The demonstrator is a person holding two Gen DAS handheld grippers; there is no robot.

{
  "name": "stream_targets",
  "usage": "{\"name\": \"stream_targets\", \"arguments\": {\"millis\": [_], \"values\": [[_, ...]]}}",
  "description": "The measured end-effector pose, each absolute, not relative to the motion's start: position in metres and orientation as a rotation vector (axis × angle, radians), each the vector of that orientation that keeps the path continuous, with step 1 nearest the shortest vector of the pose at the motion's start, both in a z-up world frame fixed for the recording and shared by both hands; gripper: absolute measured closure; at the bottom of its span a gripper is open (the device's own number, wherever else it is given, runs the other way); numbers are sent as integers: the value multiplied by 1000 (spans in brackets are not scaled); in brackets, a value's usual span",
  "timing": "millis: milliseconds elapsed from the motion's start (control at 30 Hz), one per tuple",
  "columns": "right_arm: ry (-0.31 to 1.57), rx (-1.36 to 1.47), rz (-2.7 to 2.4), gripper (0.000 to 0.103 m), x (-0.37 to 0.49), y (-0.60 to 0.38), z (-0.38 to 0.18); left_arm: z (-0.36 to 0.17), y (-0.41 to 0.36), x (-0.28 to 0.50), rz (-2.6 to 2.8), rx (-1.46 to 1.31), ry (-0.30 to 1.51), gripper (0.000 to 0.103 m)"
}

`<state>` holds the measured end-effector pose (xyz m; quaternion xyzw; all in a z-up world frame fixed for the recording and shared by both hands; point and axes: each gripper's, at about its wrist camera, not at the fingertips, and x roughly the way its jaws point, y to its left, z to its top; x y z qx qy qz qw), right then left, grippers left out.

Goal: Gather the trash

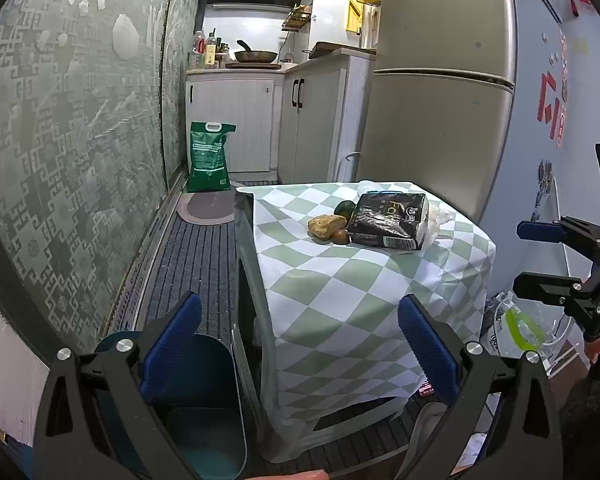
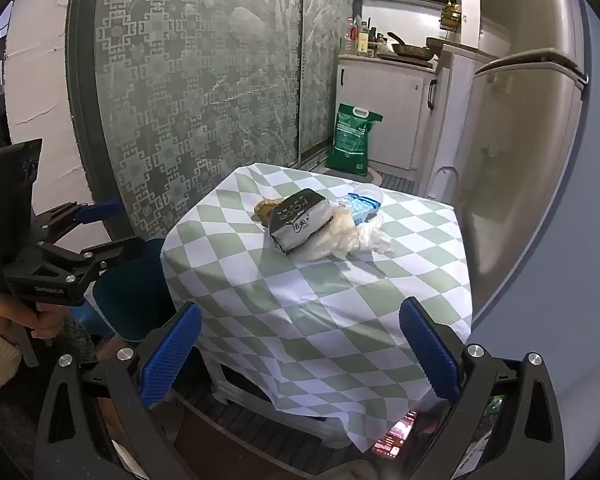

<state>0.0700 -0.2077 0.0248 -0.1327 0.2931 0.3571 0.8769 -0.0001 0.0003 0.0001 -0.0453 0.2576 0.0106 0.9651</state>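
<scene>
Trash bin beside table, contents unclear.

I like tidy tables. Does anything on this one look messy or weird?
Yes. Crumpled white plastic wrap lies loose beside the black tissue pack on the checkered tablecloth, and brownish food scraps sit bare on the cloth. Nothing looks spilled or broken.
</scene>
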Motion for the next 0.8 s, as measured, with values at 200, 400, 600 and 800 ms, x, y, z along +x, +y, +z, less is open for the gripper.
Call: {"name": "stream_targets", "arguments": {"millis": [200,400,600,800], "values": [[617,-265,740,3,68,-207,26,1,1,0,21,-91,520,3],[600,-269,743,3,67,-209,28,3,-2,-4,22,-90,518,3],[594,-271,741,3,68,-208,28,1,-3,-1,18,-88,516,3],[578,-268,744,3,66,-209,32,4,-3,-1,18,-87,516,3]]}}
